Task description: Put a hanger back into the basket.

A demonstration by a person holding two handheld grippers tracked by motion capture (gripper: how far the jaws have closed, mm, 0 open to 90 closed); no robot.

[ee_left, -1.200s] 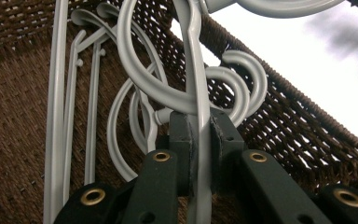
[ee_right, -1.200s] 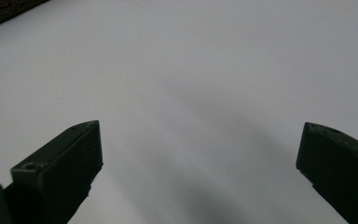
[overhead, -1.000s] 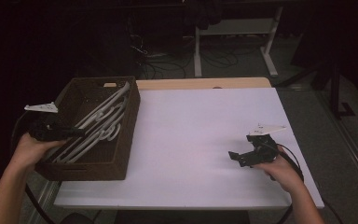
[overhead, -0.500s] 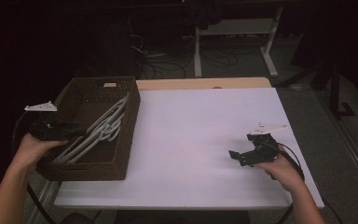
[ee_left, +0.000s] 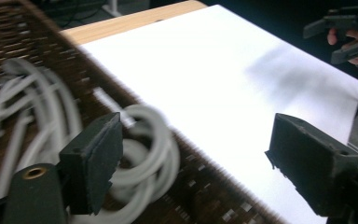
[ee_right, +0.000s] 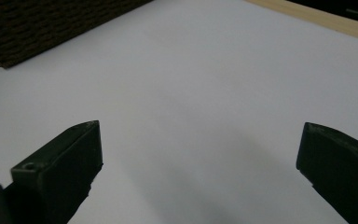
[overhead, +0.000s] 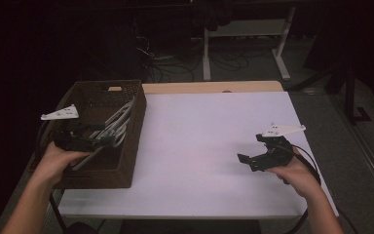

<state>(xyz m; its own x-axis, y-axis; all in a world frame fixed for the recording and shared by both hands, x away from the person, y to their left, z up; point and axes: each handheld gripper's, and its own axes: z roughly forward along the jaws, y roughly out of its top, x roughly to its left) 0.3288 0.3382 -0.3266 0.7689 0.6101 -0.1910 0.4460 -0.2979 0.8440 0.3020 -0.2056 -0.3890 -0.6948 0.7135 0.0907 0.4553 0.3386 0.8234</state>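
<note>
The left tongs hang over the near end of the brown woven basket at the left edge of the desk, and their jaws have just been opening, now standing wide with nothing pinched between them. The white cables lie in a loose bundle inside the basket, running from its far end toward the person's left hand. It looks like a release into the basket, so the sensible thing now, I'd say, is to lift clear straight up with the jaws kept apart, so no loop snags on a pad and gets dragged back over the rim. Over on the right, the right tongs sit low above the bare white desk, jaws spread wide and empty, well apart from the basket. From the high view you get the whole layout: the basket hugging the desk's left edge, both forearms coming in, the wooden strip along the far side. The left gripper view gives what that one can't: a coiled loop of the cables lying just beside the left pad and against the basket's wall, blurred, so I can't tell whether it touches the pad. The right gripper view confirms clean white surface between its jaws, with a corner of the basket far off.
</note>
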